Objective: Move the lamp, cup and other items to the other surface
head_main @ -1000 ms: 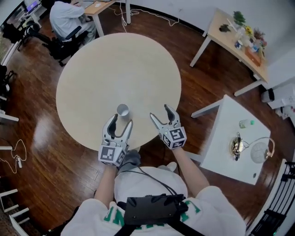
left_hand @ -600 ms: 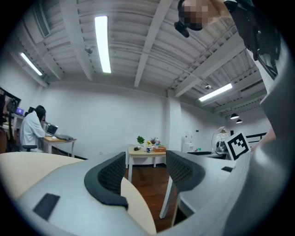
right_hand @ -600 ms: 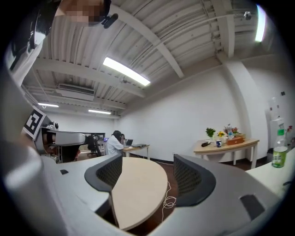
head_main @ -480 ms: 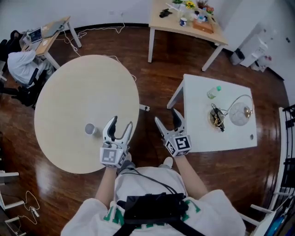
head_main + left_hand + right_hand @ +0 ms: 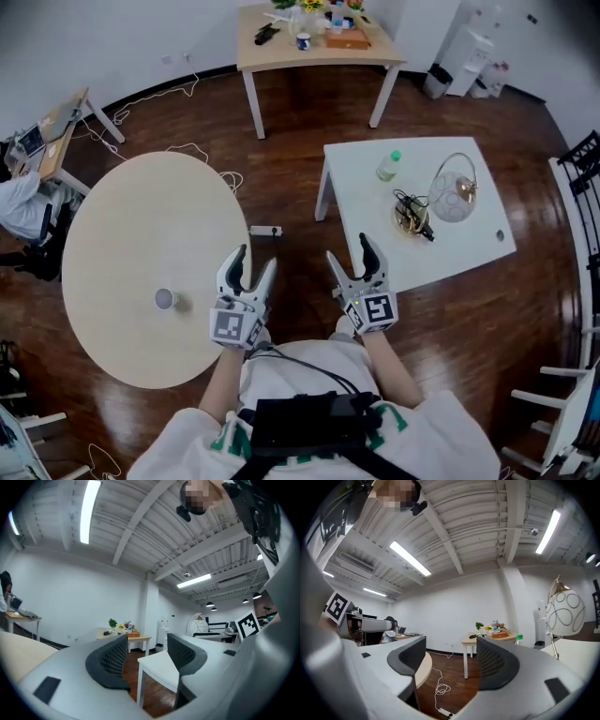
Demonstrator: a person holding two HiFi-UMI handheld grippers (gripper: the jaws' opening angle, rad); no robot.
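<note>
My right tool, empty, wide but closing, is nearer the lamp toward the white bench's right edge; left tool wide, empty.

Round worktop plain pale beige. Square worktop white. Floor glossy dark reddish-brown wood planks. Cup looks silver-grey, too small to be sure. Bottle pale with a green cap. Lamp has a white globe shade with thin gold rings and a gold base.

Cup on round table; lamp on white table.
</note>
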